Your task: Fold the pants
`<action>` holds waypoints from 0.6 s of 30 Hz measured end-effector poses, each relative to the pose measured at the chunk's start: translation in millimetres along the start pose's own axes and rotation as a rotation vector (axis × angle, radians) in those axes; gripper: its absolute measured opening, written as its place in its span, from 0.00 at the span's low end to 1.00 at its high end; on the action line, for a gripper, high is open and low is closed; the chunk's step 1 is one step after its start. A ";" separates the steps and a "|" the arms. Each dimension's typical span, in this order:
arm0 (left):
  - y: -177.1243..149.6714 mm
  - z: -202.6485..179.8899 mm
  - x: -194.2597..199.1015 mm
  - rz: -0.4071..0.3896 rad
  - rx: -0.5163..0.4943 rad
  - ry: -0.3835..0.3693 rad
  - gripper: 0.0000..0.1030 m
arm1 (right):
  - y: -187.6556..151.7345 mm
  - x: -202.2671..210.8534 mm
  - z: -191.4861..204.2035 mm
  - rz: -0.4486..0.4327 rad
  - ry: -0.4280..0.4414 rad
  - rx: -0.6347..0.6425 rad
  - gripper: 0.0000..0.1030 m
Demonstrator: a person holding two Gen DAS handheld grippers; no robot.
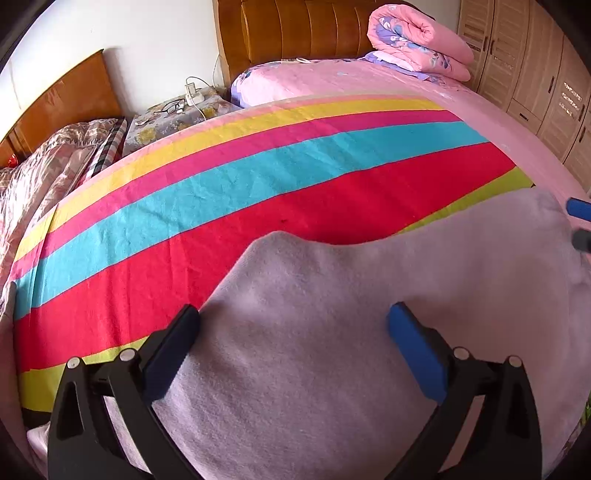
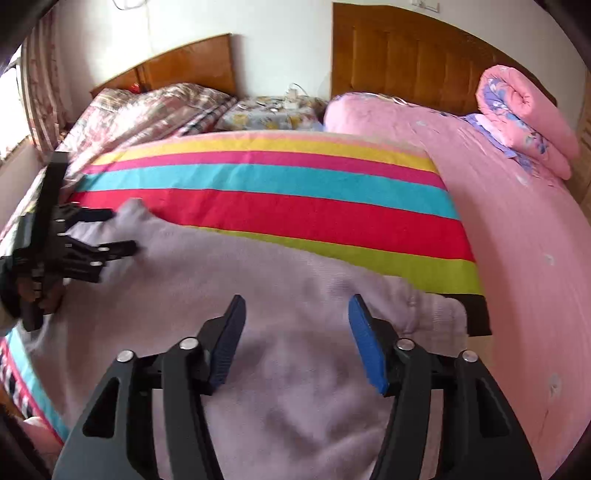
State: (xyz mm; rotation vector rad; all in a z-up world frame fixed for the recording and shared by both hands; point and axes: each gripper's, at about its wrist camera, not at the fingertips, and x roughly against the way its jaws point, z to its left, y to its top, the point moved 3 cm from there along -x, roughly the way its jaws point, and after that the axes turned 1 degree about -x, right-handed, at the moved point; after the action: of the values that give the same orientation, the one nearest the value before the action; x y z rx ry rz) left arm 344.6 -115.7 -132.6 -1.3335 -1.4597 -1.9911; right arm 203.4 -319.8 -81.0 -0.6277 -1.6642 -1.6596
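The pale lilac pants (image 1: 332, 332) lie spread on the striped sheet (image 1: 258, 192) across the bed (image 2: 517, 240). The left gripper (image 1: 293, 325) hangs over the cloth, fingers spread wide, nothing pinched between them. The right gripper (image 2: 295, 314) also tilts down over the pants, fingers parted and empty. Only the right wrist view shows the left gripper (image 2: 122, 232) from the side, at the pants' far left corner; the left view catches just the right gripper's blue fingertips (image 1: 580, 208) at its edge.

fuzzy matt fleece pants (image 1: 332, 332) on a smooth woven striped sheet (image 1: 258, 192); glossy wooden headboard (image 1: 295, 33).
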 end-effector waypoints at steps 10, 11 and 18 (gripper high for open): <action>-3.5 -0.1 3.0 -0.009 0.007 -0.002 0.99 | -58.7 -3.0 2.5 0.101 -0.124 -0.004 0.73; -3.5 0.0 3.1 -0.009 0.008 -0.003 0.99 | -59.3 1.1 0.2 0.094 -0.150 -0.024 0.73; -7.5 4.5 20.1 -0.007 0.029 0.040 0.99 | -38.2 38.7 23.7 -0.083 -0.103 -0.148 0.73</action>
State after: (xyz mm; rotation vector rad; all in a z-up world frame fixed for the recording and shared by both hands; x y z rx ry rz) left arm 331.2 -103.7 -120.0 -1.2708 -1.4716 -1.9821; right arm 146.5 -304.0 -75.3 -0.7358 -1.6701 -1.8507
